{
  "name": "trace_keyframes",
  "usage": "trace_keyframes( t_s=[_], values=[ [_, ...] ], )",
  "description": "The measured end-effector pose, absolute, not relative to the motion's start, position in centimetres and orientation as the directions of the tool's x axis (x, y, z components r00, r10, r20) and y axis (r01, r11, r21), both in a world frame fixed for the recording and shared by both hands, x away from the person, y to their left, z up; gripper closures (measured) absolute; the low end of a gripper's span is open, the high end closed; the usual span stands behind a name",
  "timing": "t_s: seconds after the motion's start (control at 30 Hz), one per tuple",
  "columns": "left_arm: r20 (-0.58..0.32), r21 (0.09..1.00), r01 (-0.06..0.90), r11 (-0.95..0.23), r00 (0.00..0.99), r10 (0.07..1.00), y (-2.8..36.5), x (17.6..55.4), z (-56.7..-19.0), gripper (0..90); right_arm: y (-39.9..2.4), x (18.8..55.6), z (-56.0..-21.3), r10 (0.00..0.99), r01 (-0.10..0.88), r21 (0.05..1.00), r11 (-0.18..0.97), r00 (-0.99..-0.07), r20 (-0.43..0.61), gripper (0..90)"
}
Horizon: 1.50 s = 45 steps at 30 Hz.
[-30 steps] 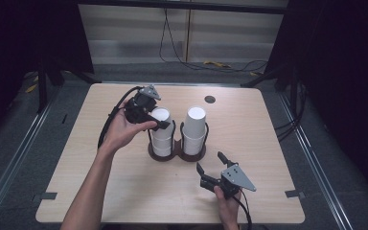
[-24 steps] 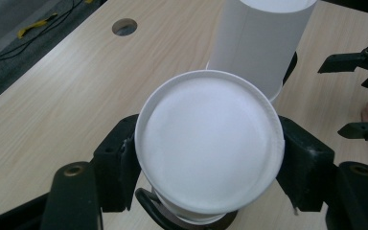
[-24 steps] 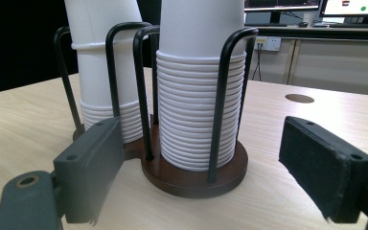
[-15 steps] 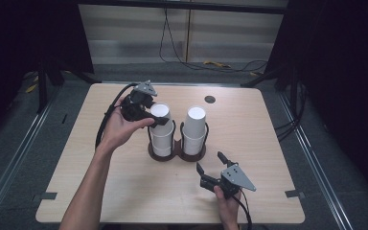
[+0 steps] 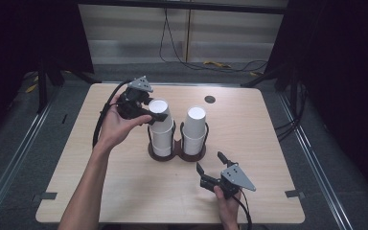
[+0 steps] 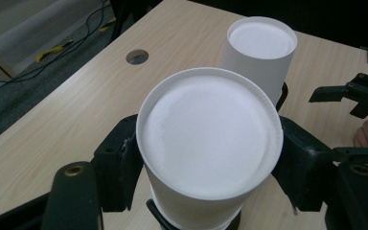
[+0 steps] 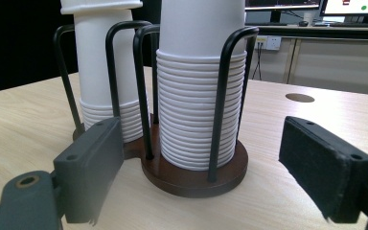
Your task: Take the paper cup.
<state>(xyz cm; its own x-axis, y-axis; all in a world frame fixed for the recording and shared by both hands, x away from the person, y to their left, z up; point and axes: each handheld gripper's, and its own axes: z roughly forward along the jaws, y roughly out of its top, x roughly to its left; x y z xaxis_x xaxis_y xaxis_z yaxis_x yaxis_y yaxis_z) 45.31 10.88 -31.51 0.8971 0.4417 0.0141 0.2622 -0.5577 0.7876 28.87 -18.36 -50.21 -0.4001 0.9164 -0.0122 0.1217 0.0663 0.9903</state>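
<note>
The left gripper [image 5: 149,115] is clenching its jaws on the top paper cup [image 6: 210,143] of the left stack [image 5: 161,129], one pad pressing each side just under the upturned base; gripping that high is probably meant to take one cup and leave those nested below it. Both stacks are sitting upside down in a double wire cup holder [image 5: 177,149] near the middle of the tabletop [image 5: 268,120], somewhat toward the far edge, and its black hoops are keeping them upright. The right stack [image 5: 194,129] is standing untouched just beside. The right gripper [image 5: 210,165] is resting near the tabletop's front edge with its jaws released and wide, pointing at the holder, likely waiting to steady it.
</note>
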Motion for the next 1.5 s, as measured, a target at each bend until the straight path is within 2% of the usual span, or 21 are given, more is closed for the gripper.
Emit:
trace_keyframes(
  t_s=[0.37,0.77,1.07,1.27,1.5],
  values=[
    [0.000,0.843,0.247,-0.479,0.889,0.458,11.8,44.6,-30.8,33.3,-18.4,28.9,-50.2,0.916,0.122,0.990,0.064,-0.400,-0.010,14.9],
    [0.005,0.884,0.194,-0.426,0.906,0.423,12.5,43.6,-30.1,33.3,-18.4,28.9,-50.2,0.916,0.122,0.990,0.064,-0.400,-0.010,14.9],
    [-0.061,0.913,0.223,-0.342,0.903,0.425,13.1,42.2,-31.4,33.2,-18.4,28.9,-50.2,0.916,0.120,0.991,0.066,-0.401,-0.013,14.9],
    [-0.071,0.932,0.215,-0.291,0.898,0.434,13.6,41.5,-31.9,33.9,-18.4,28.9,-50.2,0.916,0.122,0.990,0.065,-0.400,-0.011,14.9],
    [-0.083,0.944,0.201,-0.260,0.912,0.401,13.9,40.2,-32.2,33.9,-18.4,28.9,-50.2,0.916,0.123,0.990,0.065,-0.402,-0.011,14.9]
  ],
)
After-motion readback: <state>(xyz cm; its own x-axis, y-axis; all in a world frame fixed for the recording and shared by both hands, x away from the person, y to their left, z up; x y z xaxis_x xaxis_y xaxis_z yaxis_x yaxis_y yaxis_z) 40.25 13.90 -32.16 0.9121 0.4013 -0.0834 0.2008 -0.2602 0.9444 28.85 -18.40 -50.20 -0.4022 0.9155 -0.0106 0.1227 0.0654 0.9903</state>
